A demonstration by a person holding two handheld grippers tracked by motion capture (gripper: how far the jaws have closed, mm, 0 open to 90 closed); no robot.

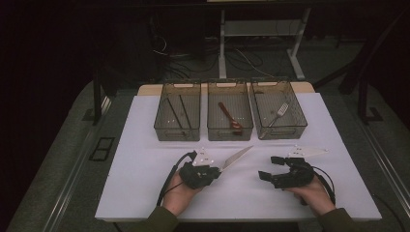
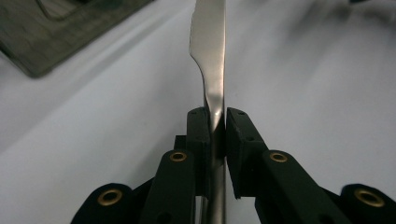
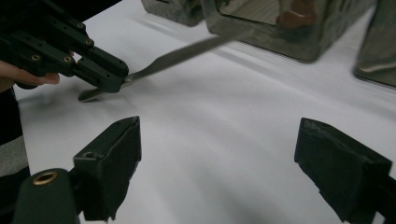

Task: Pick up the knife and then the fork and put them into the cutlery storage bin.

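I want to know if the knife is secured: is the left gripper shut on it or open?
Shut on it. In the left gripper view the left gripper has both jaws pressed against the knife, with no gap showing.

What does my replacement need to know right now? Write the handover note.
Left gripper: shut on the knife, gripping near its handle, blade pointing toward the bins.
Right gripper: open, nothing between its jaws, low over the white table.
Three bins at the back: left bin holds dark sticks, probably chopsticks; middle bin a reddish-brown spoon; right bin a fork.
Done: spoon and fork binned, knife gripped.
Left: probably drop the knife in a bin; I cannot tell which.
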